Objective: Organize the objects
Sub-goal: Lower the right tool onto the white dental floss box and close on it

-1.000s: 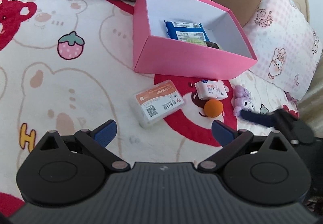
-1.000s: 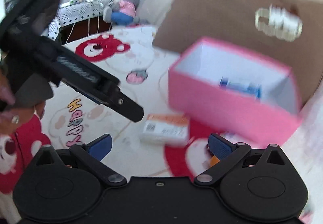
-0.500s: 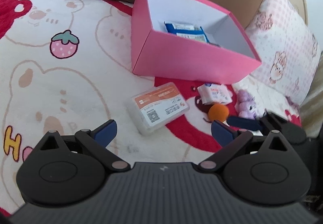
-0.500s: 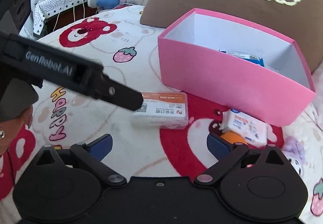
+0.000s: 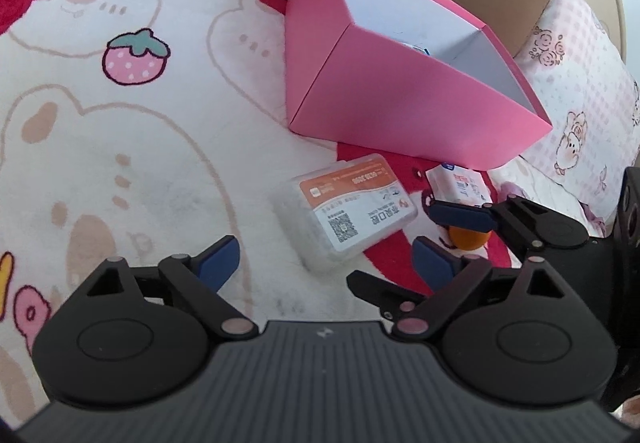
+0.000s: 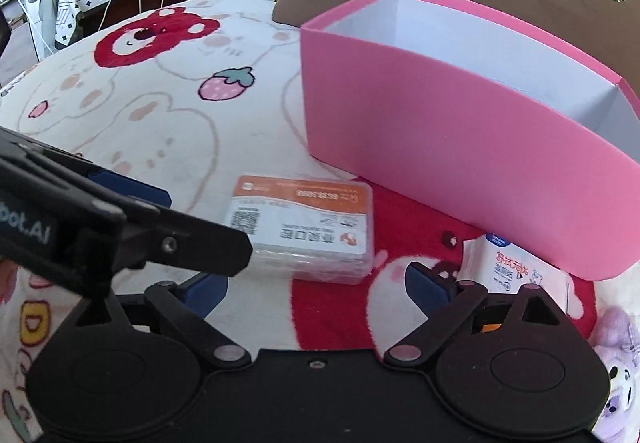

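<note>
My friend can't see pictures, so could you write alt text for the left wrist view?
An open left gripper hangs over a clear card case on a cartoon bedspread, nothing in its jaws. Beyond stands a pink box; to the right, the right gripper reaches over an orange ball beside a tissue pack.

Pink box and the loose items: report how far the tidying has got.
Done: a blue-edged packet barely shows over the pink box's near wall; other contents are hidden. In hand: nothing. The left hand-held gripper and right hand-held gripper are open, jaws just narrowing, low over the clear plastic case. Left: that case, the white tissue pack, the orange ball and the purple plush lie on the blanket.
</note>
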